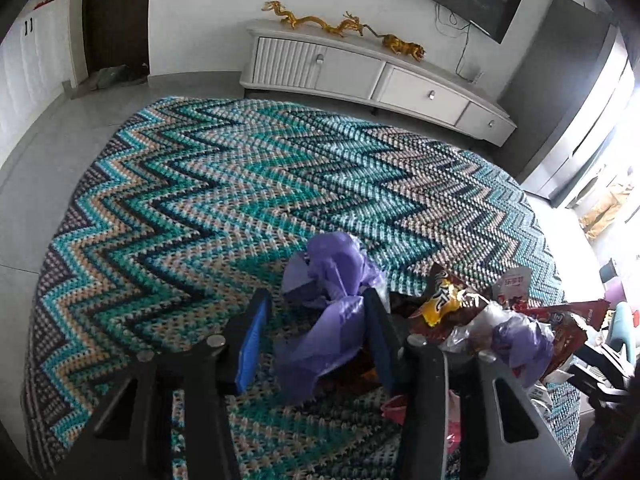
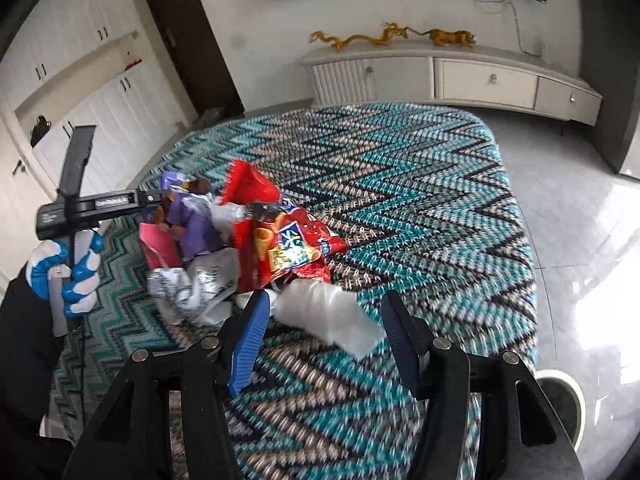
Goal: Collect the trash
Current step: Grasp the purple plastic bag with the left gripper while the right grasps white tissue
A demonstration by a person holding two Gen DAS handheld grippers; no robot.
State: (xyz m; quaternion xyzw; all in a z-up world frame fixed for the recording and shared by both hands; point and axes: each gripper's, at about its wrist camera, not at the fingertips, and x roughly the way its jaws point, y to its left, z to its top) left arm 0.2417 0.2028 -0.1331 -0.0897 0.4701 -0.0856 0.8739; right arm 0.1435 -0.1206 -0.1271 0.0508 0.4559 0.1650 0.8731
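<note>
A pile of trash lies on a zigzag-patterned cloth (image 1: 208, 184) over a table. In the left wrist view my left gripper (image 1: 316, 308) is open, its jaws standing around a crumpled purple plastic bag (image 1: 336, 276). Right of it lie a brown and yellow snack packet (image 1: 444, 300) and red wrappers (image 1: 568, 316). In the right wrist view my right gripper (image 2: 324, 316) is open, with a white crumpled wrapper (image 2: 324, 308) lying between its jaws. Behind it lie a red snack bag (image 2: 280, 236), a silver wrapper (image 2: 196, 284) and the purple bag (image 2: 192, 216), where my left gripper (image 2: 156, 200) reaches in.
A white TV cabinet (image 1: 360, 72) with golden dragon figures (image 1: 320, 20) stands against the far wall. A round bin (image 2: 564, 404) sits on the floor at the table's right. White cupboards (image 2: 80, 80) and a dark door (image 2: 188, 32) are on the left.
</note>
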